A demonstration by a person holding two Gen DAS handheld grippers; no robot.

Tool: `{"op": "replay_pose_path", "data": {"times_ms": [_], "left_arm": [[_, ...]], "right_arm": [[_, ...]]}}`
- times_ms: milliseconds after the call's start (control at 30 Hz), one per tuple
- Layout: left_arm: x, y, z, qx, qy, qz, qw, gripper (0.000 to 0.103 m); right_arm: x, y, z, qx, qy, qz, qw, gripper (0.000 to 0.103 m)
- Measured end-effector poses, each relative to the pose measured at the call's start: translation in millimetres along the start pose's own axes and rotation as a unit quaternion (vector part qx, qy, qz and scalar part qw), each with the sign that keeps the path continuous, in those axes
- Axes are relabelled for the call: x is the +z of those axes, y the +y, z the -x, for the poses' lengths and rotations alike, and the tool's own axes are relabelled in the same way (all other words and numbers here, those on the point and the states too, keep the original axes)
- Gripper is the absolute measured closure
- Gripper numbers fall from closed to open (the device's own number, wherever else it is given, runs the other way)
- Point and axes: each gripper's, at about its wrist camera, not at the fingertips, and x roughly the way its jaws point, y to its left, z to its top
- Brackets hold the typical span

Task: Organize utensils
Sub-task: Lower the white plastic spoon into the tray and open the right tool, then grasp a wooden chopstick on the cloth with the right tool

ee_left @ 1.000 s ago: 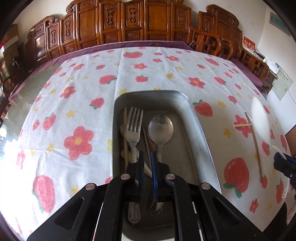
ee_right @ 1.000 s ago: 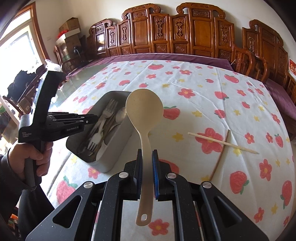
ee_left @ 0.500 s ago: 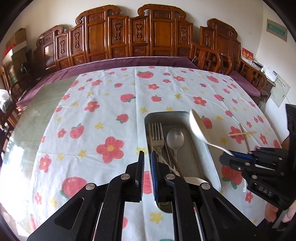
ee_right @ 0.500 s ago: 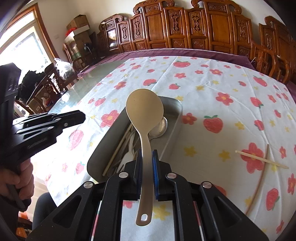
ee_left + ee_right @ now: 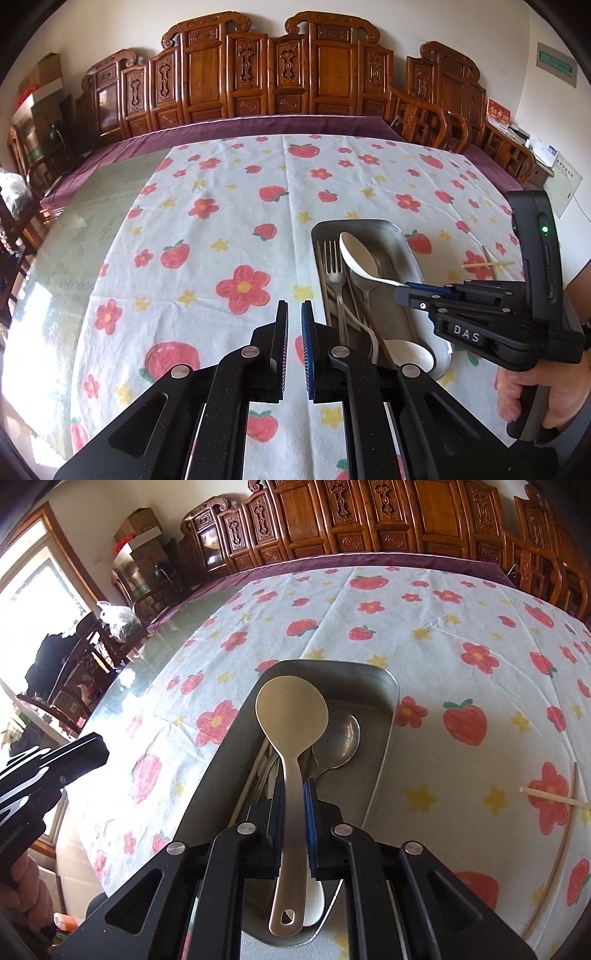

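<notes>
While the rice paddle (image 5: 291,716) hangs inside the tray (image 5: 388,686) rim, tablecloth (image 5: 207,258) lies open leftward.

The tablecloth (image 5: 221,221) is white, printed with red strawberries with green leaves, red flowers with yellow centres and small yellow flowers. Beneath it the surface (image 5: 92,221) shows pale grey-green, edged by a purple cloth (image 5: 258,125). The tray (image 5: 384,686) is dull silver-grey. The rice spoon (image 5: 291,709) is beige, cream-white in the left view. The fork (image 5: 332,266) and metal spoon (image 5: 340,738) are silver; a white spoon (image 5: 413,354) lies at the tray's near end. The chopsticks (image 5: 546,797) on the cloth are pale wood. Each hand-held gripper, left (image 5: 293,325) and right (image 5: 293,805), is black with blue pads. The carved chairs (image 5: 314,74) are reddish-brown, against a cream wall (image 5: 110,29).
</notes>
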Motion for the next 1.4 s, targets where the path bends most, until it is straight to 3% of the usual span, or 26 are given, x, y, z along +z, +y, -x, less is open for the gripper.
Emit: {"op": "replay_pose_path", "data": {"times_ms": [233,367,467,633,733,800,867,933,1033,1100,1400], "left_arm": [[-2.1,-3.1,0.8,0.001,0.002,0.0,1.0,0.097],[-3.5,-8.1,3.5,-0.004,0.004,0.0,1.0,0.097],[-3.7,-15.7,5.3,-0.011,0.003,0.001,0.9999,0.093],[-4.1,-37.7,6.4,-0.028,0.003,0.0,0.9996,0.08],[-4.9,-52.5,7.0,-0.037,0.001,-0.002,0.9993,0.073],[-4.7,-63.7,6.2,-0.042,0.001,-0.004,0.9991,0.071],[-4.7,-74.3,5.1,-0.047,0.002,-0.006,0.9989,0.067],[-4.0,-85.6,3.3,-0.05,0.002,-0.007,0.9987,0.056],[-4.5,-98.7,0.6,-0.057,0.006,-0.005,0.9984,0.053],[-4.8,-107.6,-2.2,-0.059,0.008,-0.006,0.9982,0.046],[-3.1,-152.0,-16.7,-0.069,0.023,-0.044,0.9964,0.043]], "right_arm": [[-0.4,6.9,0.9,0.017,0.0,0.018,1.0,0.088],[-5.4,0.7,21.8,0.017,-0.015,0.035,0.999,0.088],[-10.8,-16.3,45.7,0.013,-0.03,0.044,0.998,0.088],[-22.4,-67.6,87.3,-0.029,-0.046,0.065,0.996,0.088],[-24.9,-108.0,106.3,-0.065,-0.046,0.075,0.994,0.078],[-25.6,-133.4,114.7,-0.088,-0.041,0.078,0.992,0.076],[-25.3,-156.4,120.3,-0.103,-0.034,0.085,0.99,0.067],[-26.5,-171.1,120.4,-0.107,-0.023,0.089,0.99,0.062],[-28.9,-191.1,115.2,-0.111,0.002,0.103,0.988,0.058],[-30.6,-205.2,109.0,-0.113,0.018,0.108,0.988,0.057],[-24.4,-250.4,77.4,-0.114,0.066,0.109,0.985,0.057]]}}
